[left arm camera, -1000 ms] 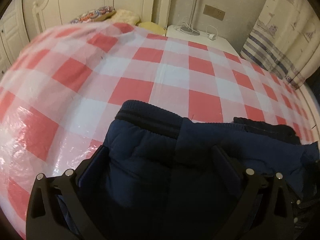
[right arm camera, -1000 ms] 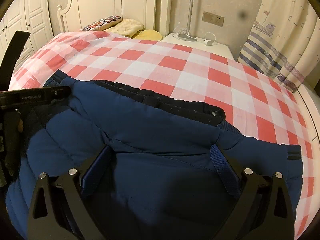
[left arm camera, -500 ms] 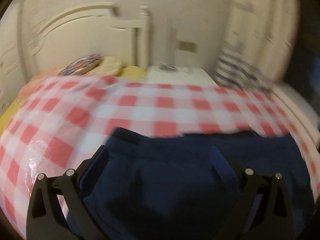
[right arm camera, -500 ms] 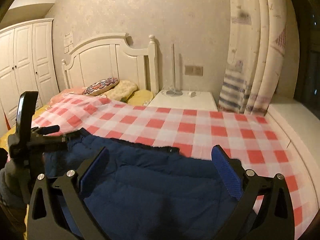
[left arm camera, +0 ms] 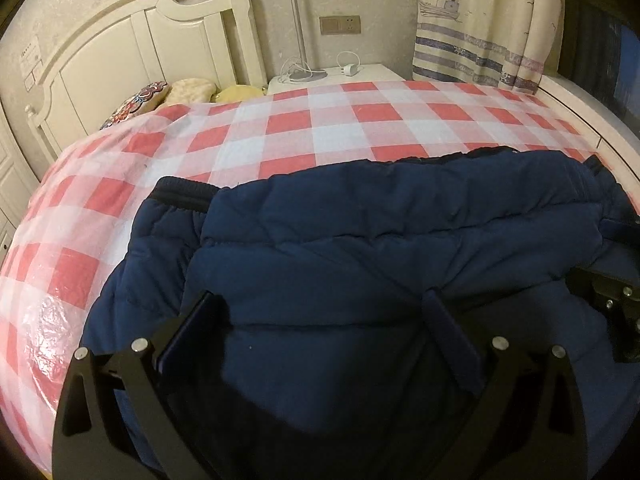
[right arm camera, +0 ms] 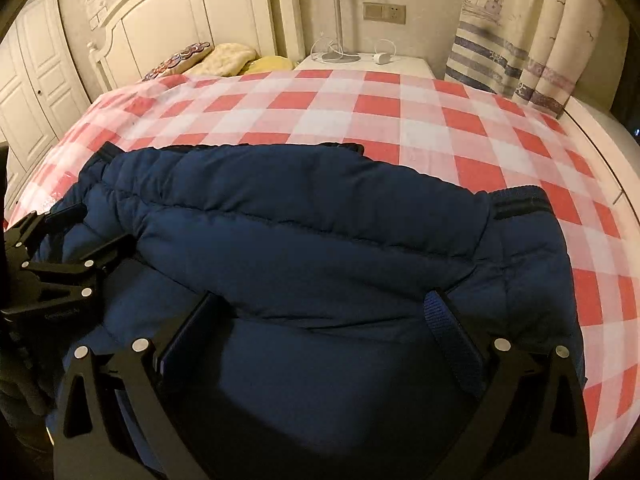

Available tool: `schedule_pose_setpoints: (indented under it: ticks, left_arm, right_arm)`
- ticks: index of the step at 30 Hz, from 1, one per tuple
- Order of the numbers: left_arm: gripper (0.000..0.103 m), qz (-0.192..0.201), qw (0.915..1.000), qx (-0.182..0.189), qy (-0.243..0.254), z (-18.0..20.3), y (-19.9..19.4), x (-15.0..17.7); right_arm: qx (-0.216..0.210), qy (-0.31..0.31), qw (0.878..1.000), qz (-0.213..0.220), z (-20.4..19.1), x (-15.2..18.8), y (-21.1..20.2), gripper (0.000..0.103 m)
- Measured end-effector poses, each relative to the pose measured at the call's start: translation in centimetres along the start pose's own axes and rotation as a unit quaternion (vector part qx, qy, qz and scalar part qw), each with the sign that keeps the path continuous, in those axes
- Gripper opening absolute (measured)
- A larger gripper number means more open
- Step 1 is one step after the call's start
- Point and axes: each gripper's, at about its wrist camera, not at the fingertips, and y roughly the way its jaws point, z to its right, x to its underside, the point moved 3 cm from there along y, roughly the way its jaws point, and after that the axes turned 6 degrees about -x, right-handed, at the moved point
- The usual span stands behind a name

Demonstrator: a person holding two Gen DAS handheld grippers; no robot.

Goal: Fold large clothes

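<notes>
Bedroom, seen from two wrist cameras low over a bed. A navy padded jacket (left arm camera: 360, 248) lies across the red-and-white checked bedcover (left arm camera: 280, 136), filling the lower half of both views. A long puffy fold of it runs left to right across the middle of each frame. A dark ribbed band shows at the jacket's upper left in the left wrist view, and a ribbed cuff or hem (right arm camera: 520, 204) at the right of the right wrist view.

The left gripper (left arm camera: 320, 336) sits at the bottom centre of its view with its fingers spread wide, hovering over or resting on the fabric and gripping nothing. The right gripper (right arm camera: 324, 332) sits at the bottom centre of its own view, fingers equally wide apart, also holding nothing. Each gripper shows at the edge of the other's view.

The jacket looks soft, thick and springy. It would probably be light for its bulk, and its smooth shell may slide on the glossy bedcover. Folds are likely to puff back up unless pressed flat. A firm pinch on the stitched seams, or on the ribbed band and cuff, seems a surer hold than on the puffed panels.

There are no containers in view. At the top of the frames are a white headboard (right arm camera: 224, 20), pillows (right arm camera: 228, 56), a bedside table (right arm camera: 368, 62) with a charger and cables, and a curtain (right arm camera: 528, 28) at upper right.
</notes>
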Motion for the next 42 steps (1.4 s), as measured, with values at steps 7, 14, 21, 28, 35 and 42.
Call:
schedule_pose_setpoints:
  ticks: [7, 14, 21, 28, 35, 42]
  left_arm:
    - [0.101, -0.003, 0.9999, 0.011, -0.007, -0.3, 0.3, 0.0]
    - [0.100, -0.007, 0.9994, 0.008, -0.033, -1.7, -1.3, -0.1]
    - [0.101, 0.042, 0.9964, -0.063, -0.039, -5.7, -6.3, 1.4]
    - [0.101, -0.016, 0.9941, -0.028, -0.104, -9.4, -2.3, 4.0]
    - [0.101, -0.010, 0.9941, -0.040, -0.100, -9.1, -2.6, 4.2]
    - [0.101, 0.081, 0.9935, -0.025, -0.076, -6.5, -9.2, 4.7]
  right_arm:
    - [-0.017, 0.012, 1.000, -0.009, 0.7, -0.1, 0.6, 0.099]
    - [-0.028, 0.043, 0.999, 0.014, 1.1, 0.0, -1.8, 0.098]
    - [-0.048, -0.076, 0.994, 0.062, -6.1, 0.4, -7.6, 0.098]
    - [-0.040, -0.134, 0.990, -0.014, -9.8, 2.7, -0.5, 0.099]
    - [-0.053, -0.121, 0.991, -0.008, -9.1, 2.9, -1.3, 0.098]
    - [-0.011, -0.082, 0.995, 0.063, -4.1, 2.4, -8.0, 0.098]
